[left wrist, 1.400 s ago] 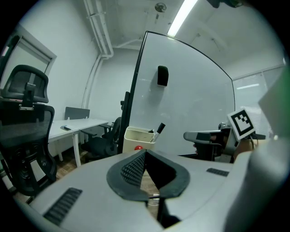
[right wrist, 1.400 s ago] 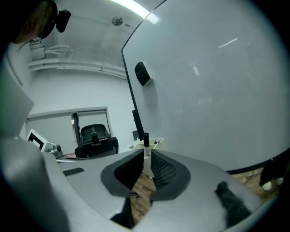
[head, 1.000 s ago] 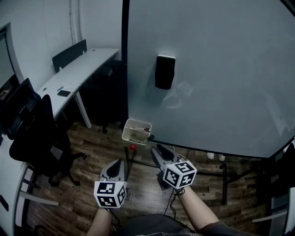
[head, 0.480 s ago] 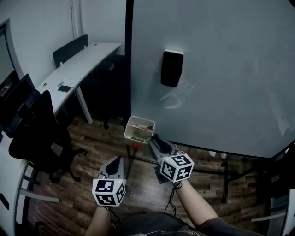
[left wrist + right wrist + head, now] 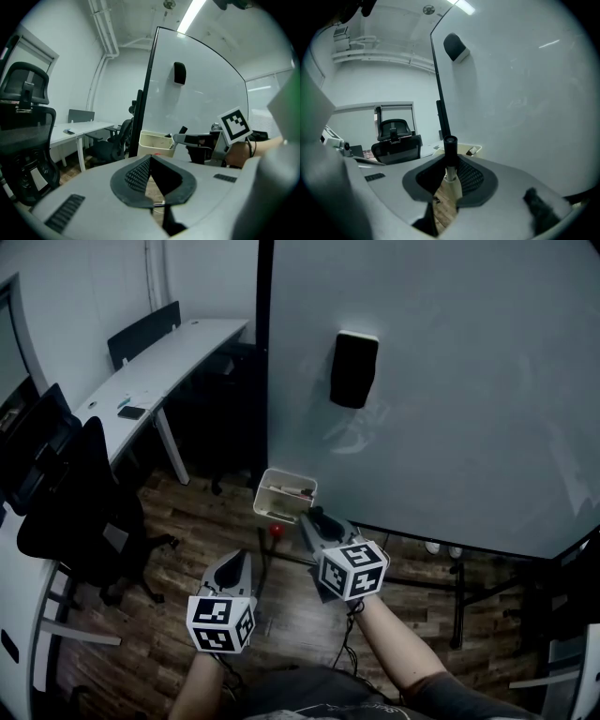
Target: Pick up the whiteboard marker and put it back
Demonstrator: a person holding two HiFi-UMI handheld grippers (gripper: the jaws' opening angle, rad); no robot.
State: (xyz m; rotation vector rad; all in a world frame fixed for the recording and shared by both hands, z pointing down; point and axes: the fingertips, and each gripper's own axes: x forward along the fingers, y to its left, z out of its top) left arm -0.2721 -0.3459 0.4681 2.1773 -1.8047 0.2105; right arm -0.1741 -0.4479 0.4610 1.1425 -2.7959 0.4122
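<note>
We are recording the right tongs (image 5: 451,174) gripping the whiteboard marker (image 5: 450,152) with its black cap pointing forward, near the pale tray (image 5: 286,495) at the lower edge of the whiteboard (image 5: 450,381). The left tongs (image 5: 151,159) are sitting closed and empty, hovering lower, apart from the tray.

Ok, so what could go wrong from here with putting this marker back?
The whiteboard marker is pinched between the fingers of the right gripper with its black end sticking out, so it might pivot or slip. The tray on the whiteboard is small and already holds things, so the whiteboard marker could catch its rim.
</note>
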